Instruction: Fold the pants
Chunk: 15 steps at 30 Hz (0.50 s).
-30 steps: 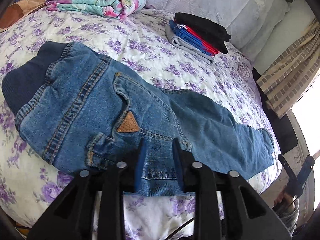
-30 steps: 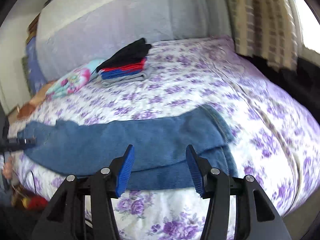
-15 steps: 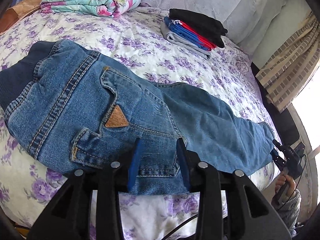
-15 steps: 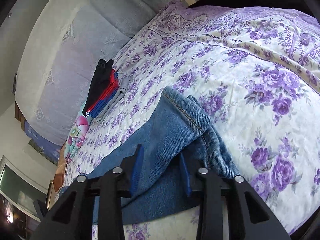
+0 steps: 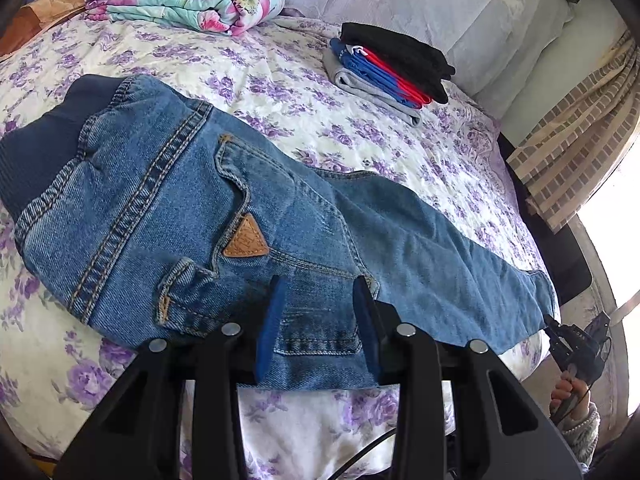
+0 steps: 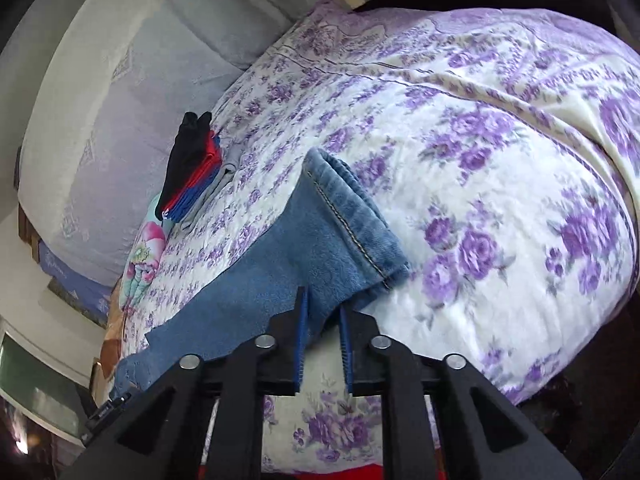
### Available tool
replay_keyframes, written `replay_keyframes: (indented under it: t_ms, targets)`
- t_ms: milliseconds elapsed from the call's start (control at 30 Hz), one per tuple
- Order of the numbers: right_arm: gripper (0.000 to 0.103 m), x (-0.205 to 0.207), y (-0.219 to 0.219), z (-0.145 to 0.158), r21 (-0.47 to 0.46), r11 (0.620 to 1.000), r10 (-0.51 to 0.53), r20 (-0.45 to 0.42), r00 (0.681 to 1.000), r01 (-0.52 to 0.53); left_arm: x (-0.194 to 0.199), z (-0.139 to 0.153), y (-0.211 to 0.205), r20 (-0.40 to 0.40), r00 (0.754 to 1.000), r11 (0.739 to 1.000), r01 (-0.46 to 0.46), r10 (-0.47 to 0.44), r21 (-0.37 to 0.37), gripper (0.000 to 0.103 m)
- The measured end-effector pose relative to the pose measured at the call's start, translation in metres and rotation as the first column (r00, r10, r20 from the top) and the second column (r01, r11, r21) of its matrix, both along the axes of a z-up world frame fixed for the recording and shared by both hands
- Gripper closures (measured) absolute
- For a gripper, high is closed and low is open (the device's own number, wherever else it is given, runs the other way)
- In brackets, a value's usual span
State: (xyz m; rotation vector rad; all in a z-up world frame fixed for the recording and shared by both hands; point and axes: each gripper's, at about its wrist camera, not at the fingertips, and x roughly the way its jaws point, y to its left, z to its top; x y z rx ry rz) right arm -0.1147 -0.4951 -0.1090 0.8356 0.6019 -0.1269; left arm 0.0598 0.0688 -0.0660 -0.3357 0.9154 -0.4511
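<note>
Blue jeans (image 5: 248,216) lie flat across the flowered bed, waistband at the left, legs stacked and running right to the hems. My left gripper (image 5: 320,292) is open, its blue pads either side of the seat edge nearest me, over the denim. In the right wrist view the stacked leg hems (image 6: 352,220) lie near the bed's edge. My right gripper (image 6: 323,308) has its jaws nearly closed on the lower edge of the leg cuff (image 6: 332,304). The right gripper also shows in the left wrist view (image 5: 568,344) at the hem.
A stack of folded clothes, black on top (image 5: 392,64), sits at the back of the bed; it also shows in the right wrist view (image 6: 192,164). A folded floral blanket (image 5: 184,4) lies at the back left. A striped curtain (image 5: 568,136) hangs at the right.
My right gripper swung down to the leg hems and narrowed from wide open to pinching the cuff edge. My left gripper stayed open at the seat edge, shifting only slightly.
</note>
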Motion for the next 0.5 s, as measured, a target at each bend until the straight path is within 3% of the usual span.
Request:
replay_keyframes:
  t_ms: [33,67,100,300,367,433,500]
  targets:
    - [0.069,-0.003,0.001,0.001,-0.005,1.0,-0.003,0.002,1.0,0.003,0.0,0.0,0.001,-0.002,1.0,1.0,0.001,-0.001,-0.003,0.068]
    - [0.055,-0.006,0.003,0.003,-0.022,1.0,-0.006,-0.002,1.0,0.006,0.001,0.0,0.001,-0.005,1.0,1.0,0.002,-0.002,-0.008,0.068]
    - [0.052,-0.009,0.004,0.003,-0.035,0.999,-0.016,-0.008,1.0,0.016,0.001,-0.001,0.001,-0.005,1.0,1.0,0.0,0.0,-0.01,0.068]
    - [0.052,0.014,-0.007,-0.018,0.052,0.998,-0.046,0.029,0.999,0.044,0.0,-0.002,-0.002,0.007,1.0,1.0,-0.002,0.002,0.01,0.068]
    - [0.052,0.022,-0.007,-0.015,0.041,0.997,-0.069,0.065,0.996,0.066,0.0,-0.002,-0.001,0.003,1.0,1.0,-0.007,0.007,0.005,0.068]
    - [0.071,0.031,-0.006,0.001,-0.022,0.999,-0.023,0.125,0.992,0.026,0.001,-0.001,-0.001,0.004,1.0,1.0,-0.02,0.02,0.002,0.068]
    - [0.079,0.035,-0.005,0.029,-0.125,0.992,0.032,0.19,0.981,-0.008,-0.001,0.002,-0.001,0.016,0.999,0.999,-0.046,0.047,-0.007,0.068]
